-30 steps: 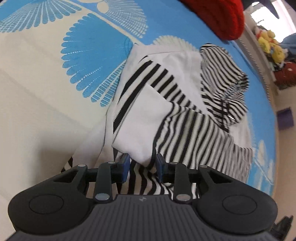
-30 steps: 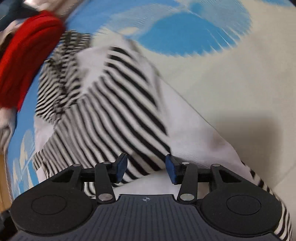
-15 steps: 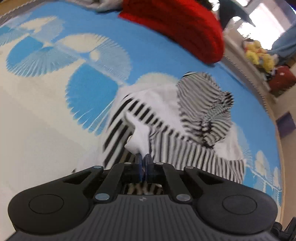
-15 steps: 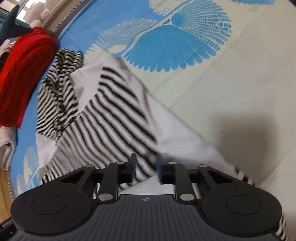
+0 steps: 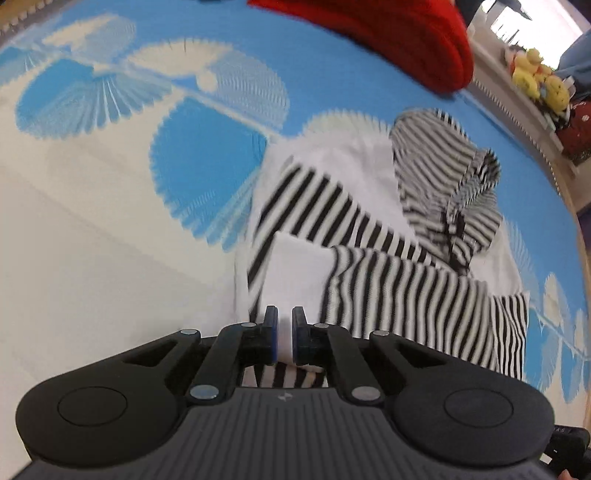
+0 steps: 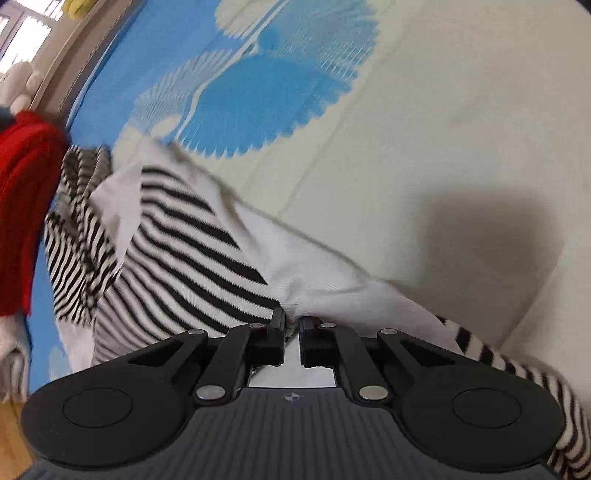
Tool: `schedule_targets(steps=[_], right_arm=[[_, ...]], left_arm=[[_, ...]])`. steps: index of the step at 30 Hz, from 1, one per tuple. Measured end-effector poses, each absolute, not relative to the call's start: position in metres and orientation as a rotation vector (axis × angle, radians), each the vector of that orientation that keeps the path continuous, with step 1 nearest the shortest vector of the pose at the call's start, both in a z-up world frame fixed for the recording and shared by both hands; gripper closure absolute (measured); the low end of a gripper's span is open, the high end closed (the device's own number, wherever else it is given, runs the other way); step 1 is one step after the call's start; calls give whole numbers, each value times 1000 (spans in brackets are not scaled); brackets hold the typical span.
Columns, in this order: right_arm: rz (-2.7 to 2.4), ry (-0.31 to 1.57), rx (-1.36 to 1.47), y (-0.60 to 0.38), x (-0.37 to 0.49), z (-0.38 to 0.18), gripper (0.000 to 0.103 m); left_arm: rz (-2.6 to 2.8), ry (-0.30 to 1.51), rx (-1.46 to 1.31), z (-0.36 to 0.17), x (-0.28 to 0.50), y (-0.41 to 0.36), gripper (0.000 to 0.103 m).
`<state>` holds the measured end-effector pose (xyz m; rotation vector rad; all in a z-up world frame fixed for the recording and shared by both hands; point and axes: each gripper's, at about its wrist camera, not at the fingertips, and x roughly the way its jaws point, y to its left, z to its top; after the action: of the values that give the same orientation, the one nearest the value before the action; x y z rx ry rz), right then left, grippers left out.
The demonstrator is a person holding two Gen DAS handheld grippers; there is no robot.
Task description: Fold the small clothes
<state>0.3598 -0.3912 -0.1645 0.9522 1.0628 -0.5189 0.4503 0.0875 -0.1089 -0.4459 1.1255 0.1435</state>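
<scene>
Left wrist view: blue-and-cream fan-patterned mat (image 5: 110, 229); red knitted garment (image 5: 388, 33) far right; black-and-white striped hooded top (image 5: 388, 258) mid-mat. Left claw (image 5: 284, 332) pinched on its white near edge; right claw (image 6: 292, 334) closing on white hem.

In the left wrist view, the left half of the frame is bare mat (image 5: 92, 229), so a gripper can pass there freely. The striped garment (image 5: 388, 280) fills the centre and lower right. A red knitted pile (image 5: 388, 33) blocks the upper middle, and what seem to be yellow soft toys (image 5: 535, 74) stand at the upper right edge. In the right wrist view, the mat (image 6: 461, 129) is open across the upper right, while the garment (image 6: 177, 266) and red pile (image 6: 22, 206) close the left side.
</scene>
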Motion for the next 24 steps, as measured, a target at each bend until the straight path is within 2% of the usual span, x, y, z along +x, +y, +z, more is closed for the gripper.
schedule_targets(steps=[4,6,10,12,14,16,19,22,23,24], right_arm=[[-559,1085,965,-392,357,-163,93],[-561,1094,941,-388,359,-156,82],[-346,1057,869,-361,373,-133,75],[-218,1027,803,-348,384,-126,63],[-207,1023,754,-344,392,-130,58],[-277,1087,772,-351,396,-148,56],[-382,1190,878,-364,391,-174,57],[-358,1152,823,-358,396,-162,57],[-335,1130,792,-355,400,-157,55],[-323,1130,786,-355,400,-156,55]], left_arm=[[169,1194,-516,-129,448,94,97],[180,1161,-458,-120,449,91,97],[120,1081,-385,-102,451,81,94],[119,1123,-407,-112,453,80,94],[144,1209,-484,-131,454,88,94],[175,1249,-507,-141,452,92,94],[144,1184,-425,-123,453,82,94],[106,1116,-351,-112,456,72,82],[108,1136,-363,-117,457,73,78],[115,1180,-395,-127,459,74,78]])
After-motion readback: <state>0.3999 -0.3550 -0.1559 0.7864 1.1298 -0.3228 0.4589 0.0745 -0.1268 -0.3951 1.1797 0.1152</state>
